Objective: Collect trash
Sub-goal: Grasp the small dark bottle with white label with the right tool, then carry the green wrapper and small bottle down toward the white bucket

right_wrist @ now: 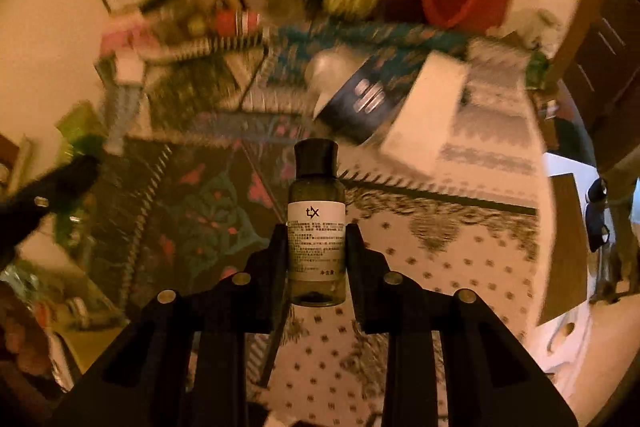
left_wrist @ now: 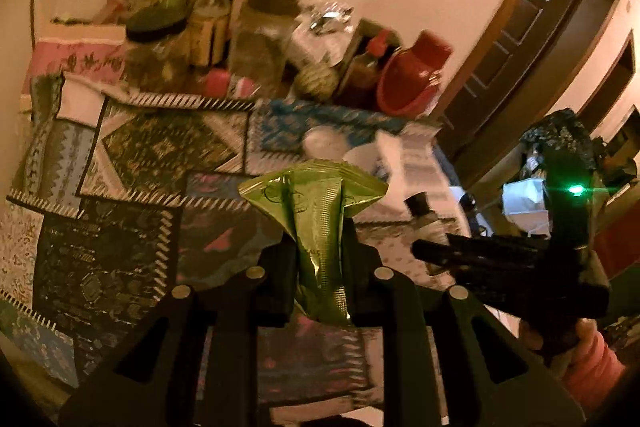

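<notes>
My left gripper [left_wrist: 320, 247] is shut on a crumpled green foil wrapper [left_wrist: 316, 211], held above the patterned tablecloth [left_wrist: 120, 247]. My right gripper [right_wrist: 316, 231] is shut on a small dark bottle [right_wrist: 316, 223] with a black cap and a white label, held upright above the table. The right gripper with its bottle also shows in the left wrist view [left_wrist: 472, 255], to the right of the wrapper. The left gripper shows blurred at the left edge of the right wrist view [right_wrist: 52, 187].
At the table's far side stand bottles [left_wrist: 212, 7], a brown vase [left_wrist: 276, 11] and a red bowl [left_wrist: 412, 79]. A white ball-like object [right_wrist: 328, 67], a dark booklet [right_wrist: 364, 99] and a white box [right_wrist: 424, 107] lie on the cloth. A door [left_wrist: 520, 39] is at the right.
</notes>
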